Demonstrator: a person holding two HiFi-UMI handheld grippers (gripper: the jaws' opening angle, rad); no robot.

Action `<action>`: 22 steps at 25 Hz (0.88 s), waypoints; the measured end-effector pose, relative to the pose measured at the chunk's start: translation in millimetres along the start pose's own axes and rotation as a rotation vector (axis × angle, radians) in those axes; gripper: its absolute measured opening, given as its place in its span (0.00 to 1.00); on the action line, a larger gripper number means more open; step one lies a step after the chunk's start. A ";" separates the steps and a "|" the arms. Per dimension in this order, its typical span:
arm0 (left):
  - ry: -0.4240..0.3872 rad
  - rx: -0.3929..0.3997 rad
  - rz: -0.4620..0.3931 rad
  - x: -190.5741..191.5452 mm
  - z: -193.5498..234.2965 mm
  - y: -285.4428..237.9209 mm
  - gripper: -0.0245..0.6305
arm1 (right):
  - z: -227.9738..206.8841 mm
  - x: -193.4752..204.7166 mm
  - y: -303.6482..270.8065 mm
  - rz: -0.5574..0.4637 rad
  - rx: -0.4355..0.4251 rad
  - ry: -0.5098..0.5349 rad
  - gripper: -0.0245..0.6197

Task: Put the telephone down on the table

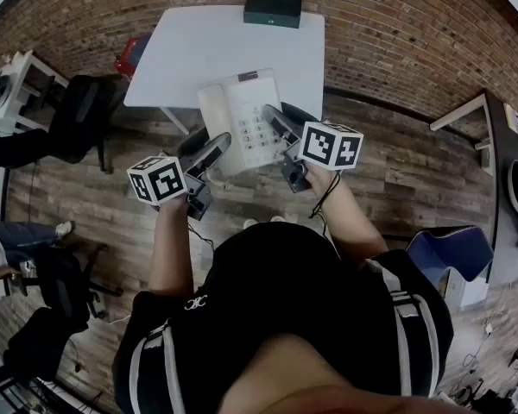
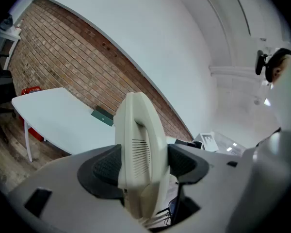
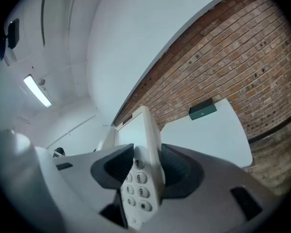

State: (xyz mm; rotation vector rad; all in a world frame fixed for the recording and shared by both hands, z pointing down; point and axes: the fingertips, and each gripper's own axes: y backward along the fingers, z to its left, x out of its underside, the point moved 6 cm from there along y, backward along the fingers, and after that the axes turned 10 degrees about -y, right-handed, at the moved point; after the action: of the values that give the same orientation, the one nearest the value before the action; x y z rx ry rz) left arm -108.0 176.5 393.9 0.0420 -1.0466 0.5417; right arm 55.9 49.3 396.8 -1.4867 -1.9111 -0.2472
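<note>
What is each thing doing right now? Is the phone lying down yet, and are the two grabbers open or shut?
Cream push-button telephone: held in the air, not yet set down.
Left gripper: shut on the telephone's handset side.
Right gripper: shut on the telephone's keypad side.
White rectangular table: standing, with nothing on its near part.
Dark flat box: lying on the table's far edge.
</note>
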 end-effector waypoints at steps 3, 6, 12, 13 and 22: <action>0.001 0.010 0.002 -1.1 -2.3 1.6 0.50 | 5.5 -1.5 3.1 -0.009 0.002 0.008 0.29; 0.003 0.010 0.003 0.4 -2.4 2.7 0.50 | 5.1 0.4 3.3 -0.011 0.007 0.009 0.29; 0.000 0.016 0.008 4.7 -3.7 5.9 0.50 | 4.7 8.6 6.1 -0.018 0.012 -0.012 0.29; -0.003 0.014 0.008 3.3 -3.2 5.9 0.50 | 5.6 7.6 5.7 -0.019 0.009 -0.014 0.29; -0.009 0.017 0.015 -1.4 3.8 2.0 0.50 | 4.2 1.7 -1.4 -0.024 0.014 0.002 0.29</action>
State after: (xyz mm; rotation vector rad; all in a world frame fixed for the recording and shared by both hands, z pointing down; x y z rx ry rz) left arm -112.5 176.6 394.2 0.0518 -1.0514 0.5643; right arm 52.7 52.5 395.1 -1.4550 -1.9262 -0.2450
